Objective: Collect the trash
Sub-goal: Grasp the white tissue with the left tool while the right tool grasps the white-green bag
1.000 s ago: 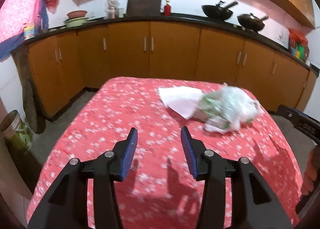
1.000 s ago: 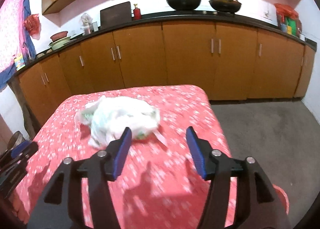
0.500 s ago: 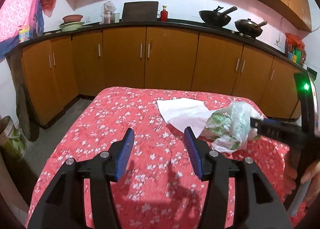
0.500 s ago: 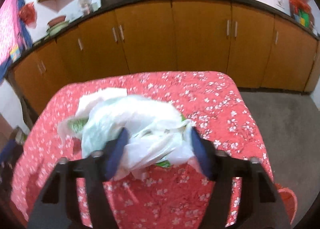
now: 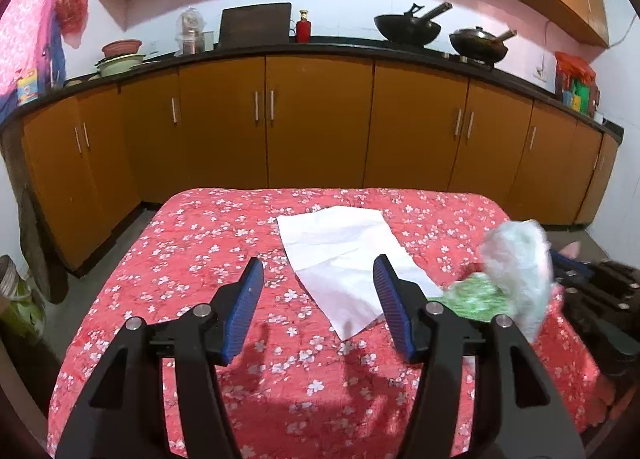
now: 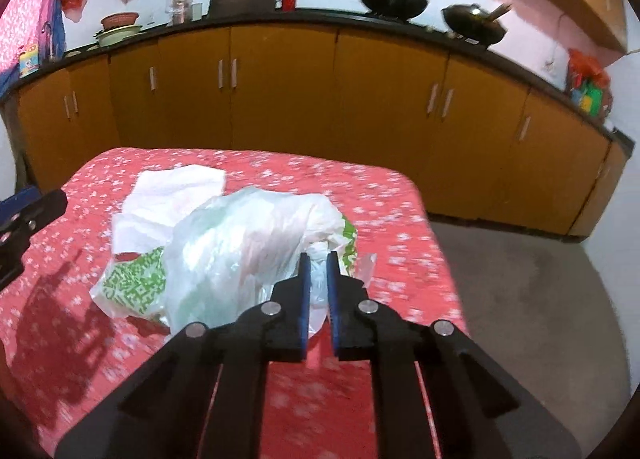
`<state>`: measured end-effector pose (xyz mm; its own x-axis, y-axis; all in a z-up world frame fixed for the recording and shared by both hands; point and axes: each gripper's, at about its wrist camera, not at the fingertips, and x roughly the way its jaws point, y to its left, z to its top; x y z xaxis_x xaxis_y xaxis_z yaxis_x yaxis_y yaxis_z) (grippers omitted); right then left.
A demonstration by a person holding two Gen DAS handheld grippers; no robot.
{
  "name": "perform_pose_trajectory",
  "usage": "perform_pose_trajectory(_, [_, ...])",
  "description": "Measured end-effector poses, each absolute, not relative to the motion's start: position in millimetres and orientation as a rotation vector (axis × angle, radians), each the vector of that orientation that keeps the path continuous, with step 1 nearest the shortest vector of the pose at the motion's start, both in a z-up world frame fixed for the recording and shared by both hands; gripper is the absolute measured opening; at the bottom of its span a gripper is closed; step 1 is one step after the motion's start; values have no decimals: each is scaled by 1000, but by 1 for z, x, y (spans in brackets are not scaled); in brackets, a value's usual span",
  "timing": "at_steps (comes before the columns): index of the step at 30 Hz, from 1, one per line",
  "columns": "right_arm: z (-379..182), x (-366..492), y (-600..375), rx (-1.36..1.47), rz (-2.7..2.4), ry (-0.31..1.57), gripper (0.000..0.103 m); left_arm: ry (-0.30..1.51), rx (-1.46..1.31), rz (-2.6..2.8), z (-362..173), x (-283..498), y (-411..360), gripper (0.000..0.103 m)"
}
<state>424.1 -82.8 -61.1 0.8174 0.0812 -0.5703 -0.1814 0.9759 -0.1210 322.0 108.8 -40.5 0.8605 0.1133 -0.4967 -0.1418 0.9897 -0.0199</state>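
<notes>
A crumpled clear plastic bag [image 6: 240,251] with green-and-white print lies on the red flowered tablecloth [image 6: 52,347]. My right gripper [image 6: 318,263] is shut on its near edge, plastic pinched between the blue fingers. In the left wrist view the same bag [image 5: 516,275] is at the right, blurred. A flat white paper sheet [image 5: 344,255] lies mid-table, partly under the bag in the right wrist view [image 6: 168,195]. My left gripper [image 5: 318,279] is open and empty, hovering over the cloth just in front of the paper.
The table [image 5: 200,227] stands before orange cabinets [image 5: 316,119] with a black counter carrying woks [image 5: 408,29] and bowls. Grey floor [image 6: 520,279] lies to the table's right. A green container [image 5: 16,299] stands on the floor at left.
My right gripper has closed on the plastic bag and drawn it toward the table's right side, uncovering more of the paper. My left gripper stays open, moved slightly forward.
</notes>
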Motion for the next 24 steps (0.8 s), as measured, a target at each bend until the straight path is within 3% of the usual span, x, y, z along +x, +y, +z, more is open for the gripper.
perform_pose_trajectory(16, [-51, 416, -114, -91, 120, 580, 9, 797, -76, 123, -78, 398, 93, 52])
perform_pose_trajectory(22, [-55, 417, -115, -73, 118, 591, 9, 873, -84, 129, -89, 409, 95, 32])
perform_pose_trajectory(24, [-56, 417, -116, -67, 118, 593, 9, 873, -78, 125, -89, 408, 93, 14])
